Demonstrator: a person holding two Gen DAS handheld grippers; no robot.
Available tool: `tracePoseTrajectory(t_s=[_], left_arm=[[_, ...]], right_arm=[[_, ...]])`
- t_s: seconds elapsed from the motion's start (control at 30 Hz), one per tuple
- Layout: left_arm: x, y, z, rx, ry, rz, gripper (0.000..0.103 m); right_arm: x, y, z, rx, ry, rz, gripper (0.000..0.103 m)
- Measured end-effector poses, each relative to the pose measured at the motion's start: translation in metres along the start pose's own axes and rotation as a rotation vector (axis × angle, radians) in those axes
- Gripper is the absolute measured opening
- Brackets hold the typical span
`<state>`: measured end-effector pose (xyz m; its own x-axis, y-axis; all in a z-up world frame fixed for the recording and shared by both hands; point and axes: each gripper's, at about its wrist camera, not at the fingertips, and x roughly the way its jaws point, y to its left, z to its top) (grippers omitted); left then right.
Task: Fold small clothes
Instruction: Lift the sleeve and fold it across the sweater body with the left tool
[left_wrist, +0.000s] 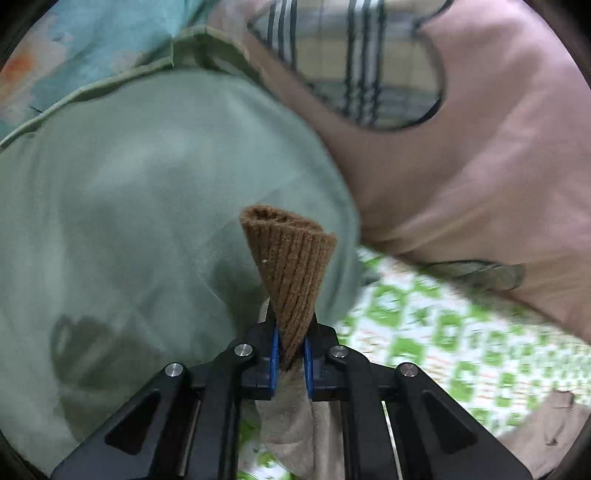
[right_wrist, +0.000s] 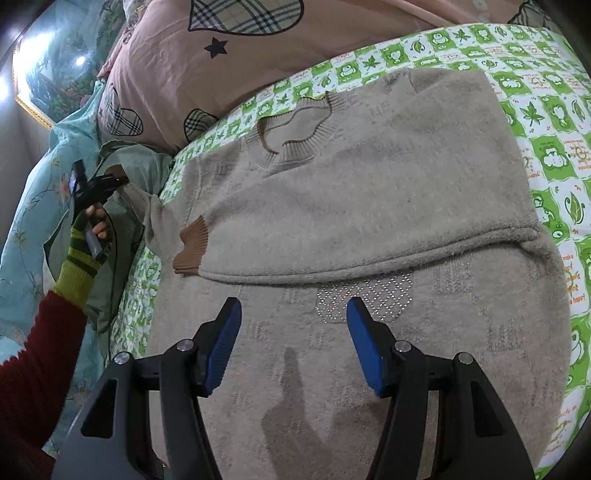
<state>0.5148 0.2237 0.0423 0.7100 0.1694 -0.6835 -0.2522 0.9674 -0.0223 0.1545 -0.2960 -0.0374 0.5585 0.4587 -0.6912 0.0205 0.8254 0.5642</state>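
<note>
A small beige knit sweater lies flat on the bed, neck hole at the far side. One sleeve lies folded across its body, its brown cuff at the left. My left gripper is shut on the other sleeve's brown ribbed cuff and holds it up off the bed, left of the sweater; the gripper also shows in the right wrist view. My right gripper is open and empty, hovering over the sweater's lower part near a patch of small studs.
A green-and-white patterned sheet covers the bed. A pink pillow with plaid hearts lies beyond the sweater. A green pillow and a teal floral quilt lie at the left.
</note>
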Motion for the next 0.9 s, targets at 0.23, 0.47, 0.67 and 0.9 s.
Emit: tracePoseTrajectory(t_s=[0.23, 0.47, 0.67, 0.9], left_arm=[[-0.096, -0.039, -0.035, 0.094, -0.096, -0.311, 0.009], [-0.179, -0.142, -0.106, 0.340, -0.084, -0.619, 0.009], [-0.213, -0.241, -0.191, 0.519, -0.004, -0.789, 0.009], [-0.191, -0.324, -0.261, 0.599, 0.123, -0.832, 0.009]], right_arm=[[-0.017, -0.002, -0.008, 0.023, -0.033, 0.015, 0.060], [-0.038, -0.015, -0.016, 0.057, -0.064, 0.004, 0.060], [-0.051, -0.034, -0.020, 0.099, -0.093, -0.014, 0.060], [-0.058, -0.049, -0.021, 0.135, -0.111, -0.021, 0.060]])
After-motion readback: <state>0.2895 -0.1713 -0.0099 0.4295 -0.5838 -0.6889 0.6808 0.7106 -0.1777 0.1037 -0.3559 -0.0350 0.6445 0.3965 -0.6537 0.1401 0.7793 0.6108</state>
